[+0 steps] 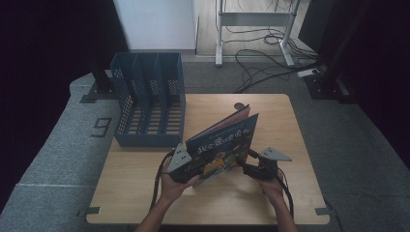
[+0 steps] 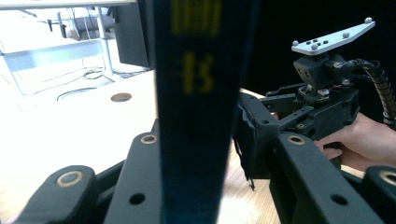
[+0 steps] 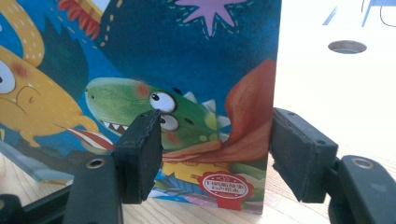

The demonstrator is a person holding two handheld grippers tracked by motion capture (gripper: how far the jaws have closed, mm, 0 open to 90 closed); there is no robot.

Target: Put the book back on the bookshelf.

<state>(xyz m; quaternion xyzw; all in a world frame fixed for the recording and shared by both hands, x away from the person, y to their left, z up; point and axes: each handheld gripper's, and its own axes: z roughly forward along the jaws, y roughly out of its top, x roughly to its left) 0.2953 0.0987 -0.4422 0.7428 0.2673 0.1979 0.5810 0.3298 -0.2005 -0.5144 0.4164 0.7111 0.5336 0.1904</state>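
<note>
Picture book (image 1: 224,142) stands on edge (cover tilted), long axis along the table (image 1: 145,193).

Blue picture book (image 1: 223,143) printed with yellow lettering, a yellow monster, a green dinosaur, an orange cape and a red seal, slate-blue perforated file rack (image 1: 149,99), pale wood-grain table (image 1: 270,193), black grippers.

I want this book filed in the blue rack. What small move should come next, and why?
Probably close the right gripper on the book before lifting. The left gripper has the book's edge between its jaws, but in the right gripper view one pad lies in front of the cover and the other beside its edge, without clamping. The book stands tilted on the table, so one grip might let it swing on the way to the rack.
</note>
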